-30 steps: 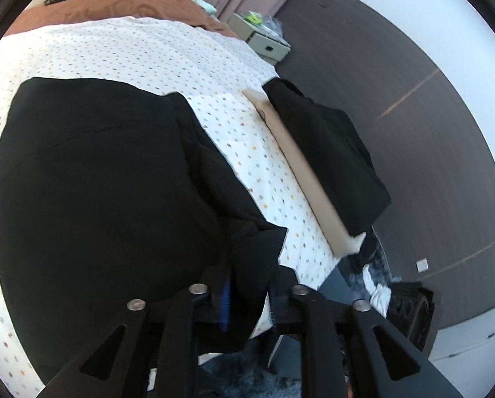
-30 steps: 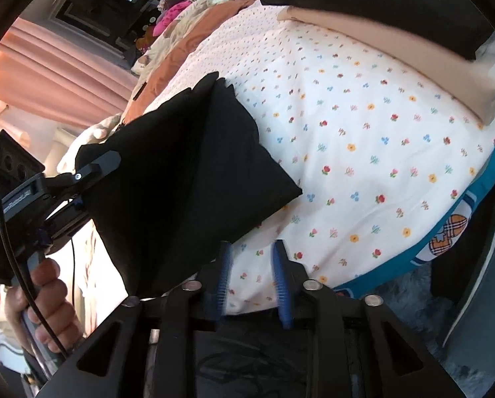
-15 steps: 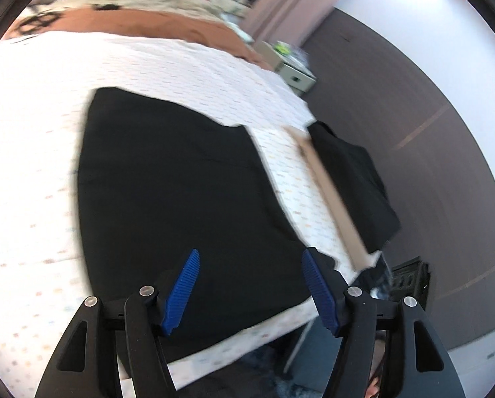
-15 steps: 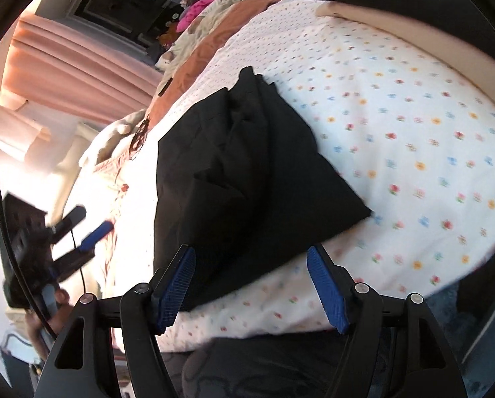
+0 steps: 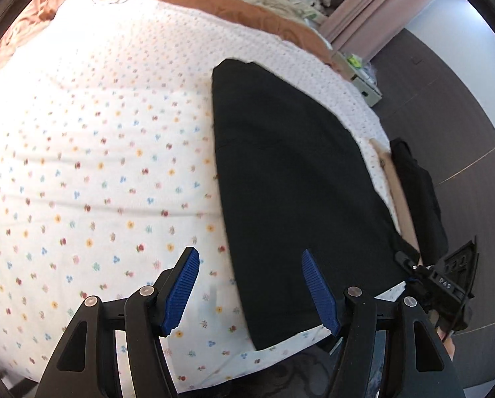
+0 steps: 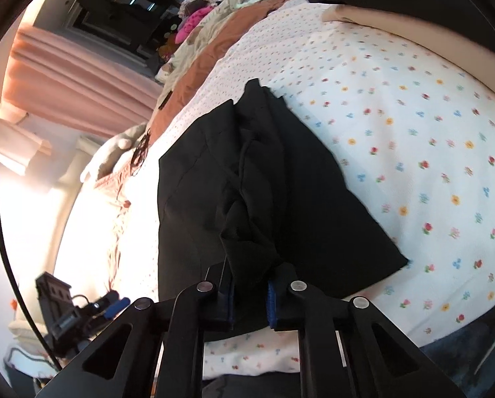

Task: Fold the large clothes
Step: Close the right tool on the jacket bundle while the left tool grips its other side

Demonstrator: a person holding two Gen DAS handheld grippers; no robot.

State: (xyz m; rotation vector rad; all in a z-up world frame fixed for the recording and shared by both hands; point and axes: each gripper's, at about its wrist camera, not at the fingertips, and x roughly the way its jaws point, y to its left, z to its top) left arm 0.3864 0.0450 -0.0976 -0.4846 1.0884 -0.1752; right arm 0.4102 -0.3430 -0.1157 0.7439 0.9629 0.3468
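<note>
Right gripper [image 6: 250, 293] newly clamped on black garment [image 6: 247, 199]; left gripper [image 5: 250, 285] still spread, empty.

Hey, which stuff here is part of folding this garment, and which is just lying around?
In the job:
black garment
right gripper, shut on its near edge
left gripper, open
floral bed sheet

Lying about:
folded black clothes
brown blanket
pink curtain

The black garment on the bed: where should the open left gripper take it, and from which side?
Grip the black garment at its near left corner, coming from the bed's near edge: the cloth lies flat there, and the left gripper already straddles that edge.
</note>
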